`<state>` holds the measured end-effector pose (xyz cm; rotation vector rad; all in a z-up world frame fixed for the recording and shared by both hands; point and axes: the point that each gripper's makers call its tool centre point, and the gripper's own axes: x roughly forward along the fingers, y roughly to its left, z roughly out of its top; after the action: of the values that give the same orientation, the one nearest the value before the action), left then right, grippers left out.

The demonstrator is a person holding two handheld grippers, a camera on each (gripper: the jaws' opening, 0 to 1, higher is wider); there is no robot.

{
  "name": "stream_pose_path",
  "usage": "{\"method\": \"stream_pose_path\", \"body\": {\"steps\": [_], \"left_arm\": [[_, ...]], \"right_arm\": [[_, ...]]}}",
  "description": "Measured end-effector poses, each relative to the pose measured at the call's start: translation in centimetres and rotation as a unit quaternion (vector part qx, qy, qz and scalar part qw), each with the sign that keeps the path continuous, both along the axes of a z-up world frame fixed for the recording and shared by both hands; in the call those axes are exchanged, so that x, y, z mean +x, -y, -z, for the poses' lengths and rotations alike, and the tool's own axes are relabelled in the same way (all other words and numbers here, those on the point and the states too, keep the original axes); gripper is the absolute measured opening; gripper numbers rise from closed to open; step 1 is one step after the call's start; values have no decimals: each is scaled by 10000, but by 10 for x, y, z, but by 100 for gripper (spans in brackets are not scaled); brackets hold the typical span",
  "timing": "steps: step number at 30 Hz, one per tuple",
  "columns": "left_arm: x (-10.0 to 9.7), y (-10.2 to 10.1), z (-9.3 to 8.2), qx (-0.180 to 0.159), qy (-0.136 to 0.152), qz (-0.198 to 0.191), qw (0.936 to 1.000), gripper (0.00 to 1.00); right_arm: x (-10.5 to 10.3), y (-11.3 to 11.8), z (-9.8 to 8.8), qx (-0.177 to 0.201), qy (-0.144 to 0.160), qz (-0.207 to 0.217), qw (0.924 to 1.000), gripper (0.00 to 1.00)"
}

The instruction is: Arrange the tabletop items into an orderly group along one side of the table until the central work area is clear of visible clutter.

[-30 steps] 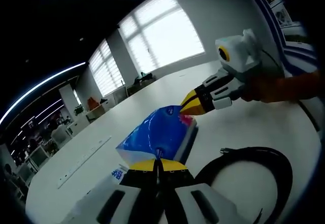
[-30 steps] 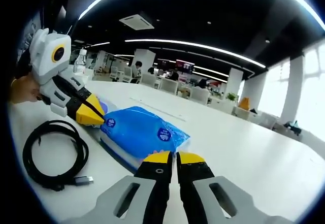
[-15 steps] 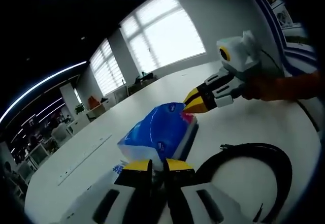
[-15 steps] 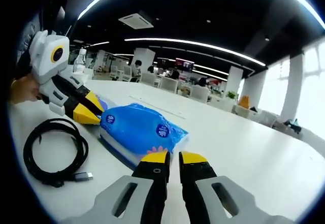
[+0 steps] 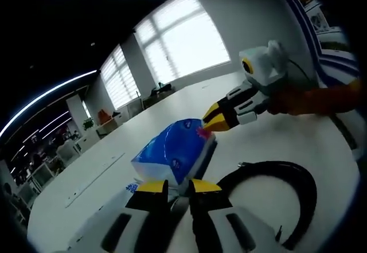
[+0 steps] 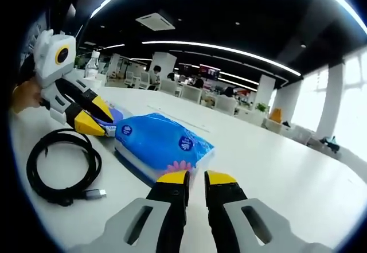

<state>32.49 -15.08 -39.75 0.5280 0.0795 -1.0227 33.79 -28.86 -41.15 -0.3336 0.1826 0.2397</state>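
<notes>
Broad white desk (image 6: 298, 178) underfoot, stretching off toward distant office chairs and windows.

On it, a blue plastic-wrapped tissue pack (image 6: 162, 147), lying flat between the two hand-held grippers; same tissue pack (image 5: 172, 152) in the left gripper view, just ahead of the yellow jaw tips.

Beside the pack, a black coiled cable (image 6: 60, 170), looped on the desk, with a metal plug end pointing toward the right gripper's side; in the left gripper view, the same cable (image 5: 287, 190) curving to the right of the pack.

Left hand-held gripper (image 5: 171, 185): jaws parted by a narrow gap, tips at the near edge of the pack, nothing pinched between them; touching the wrap or just short of it, cannot tell. Seen from the other side, the left hand-held gripper (image 6: 92, 121), tips at the far-left end of the pack, over a small blue corner of wrap.

Right hand-held gripper (image 6: 196, 178): jaws slightly apart, holding nothing, tips just short of the pack's near edge. From the left gripper view, the right hand-held gripper (image 5: 213, 121) with yellow tips at the far end of the pack, held by a hand (image 5: 298, 101) in an orange sleeve.

Far back on the desk, small, a clear water bottle (image 6: 92, 65), upright, well apart from the pack.
</notes>
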Motion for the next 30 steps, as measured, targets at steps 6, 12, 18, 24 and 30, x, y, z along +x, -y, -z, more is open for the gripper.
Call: {"method": "stream_pose_path", "body": {"steps": [6,12,18,24,30], "left_arm": [[-8,-6,-4,-140,-46,-9,9999,18],[-11,-10,1,-192,-167,-53,9997,20],[-20,-21,5,-199,-292,-32,9994,21],[-15,-34,4,-196,-100,-386,9990,33],[-20,-41,0,-495,-381,-398,9972,37]], "right_arm": [[-4,3,1,47,-38,5,10000,18],[-8,3,-6,160,52,-2,9999,20],[-14,-10,-13,316,100,-174,9993,23],[-12,-20,-20,365,136,-281,9988,23],[-18,-26,-27,484,199,-354,9980,27]]}}
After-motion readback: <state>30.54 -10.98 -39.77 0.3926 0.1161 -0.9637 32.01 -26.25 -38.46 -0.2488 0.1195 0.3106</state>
